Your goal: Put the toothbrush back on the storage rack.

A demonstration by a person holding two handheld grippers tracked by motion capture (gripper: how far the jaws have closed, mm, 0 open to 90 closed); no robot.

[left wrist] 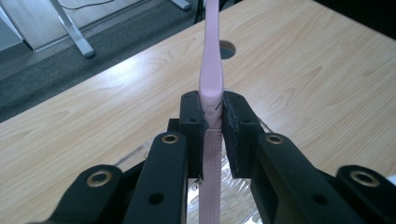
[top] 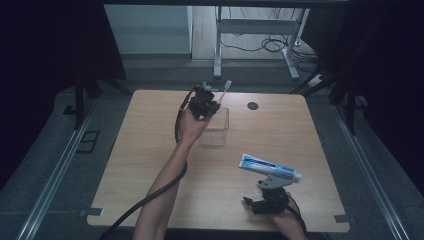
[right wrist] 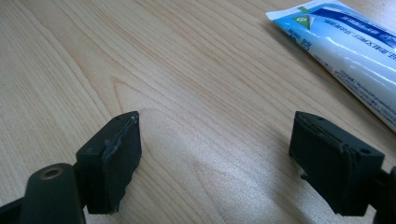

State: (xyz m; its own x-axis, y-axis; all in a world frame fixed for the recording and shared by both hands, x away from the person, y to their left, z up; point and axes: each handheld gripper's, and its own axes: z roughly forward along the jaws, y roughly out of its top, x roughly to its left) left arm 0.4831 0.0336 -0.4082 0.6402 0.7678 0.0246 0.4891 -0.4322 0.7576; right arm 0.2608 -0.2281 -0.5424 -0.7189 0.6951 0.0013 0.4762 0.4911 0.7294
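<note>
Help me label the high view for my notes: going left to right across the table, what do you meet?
Left gripper holding a toothbrush → clear cup → toothpaste tube, with the right gripper just below it.

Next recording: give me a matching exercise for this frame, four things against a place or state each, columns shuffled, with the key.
Things:
1. toothbrush
2. toothpaste tube
3. clear cup
4. right gripper

States:
A. jaws open, nothing between them
B. lying flat on the table
C. clamped in the left gripper
D. standing on the table beside the left hand

Pairs: 1-C, 2-B, 3-D, 4-A
</note>
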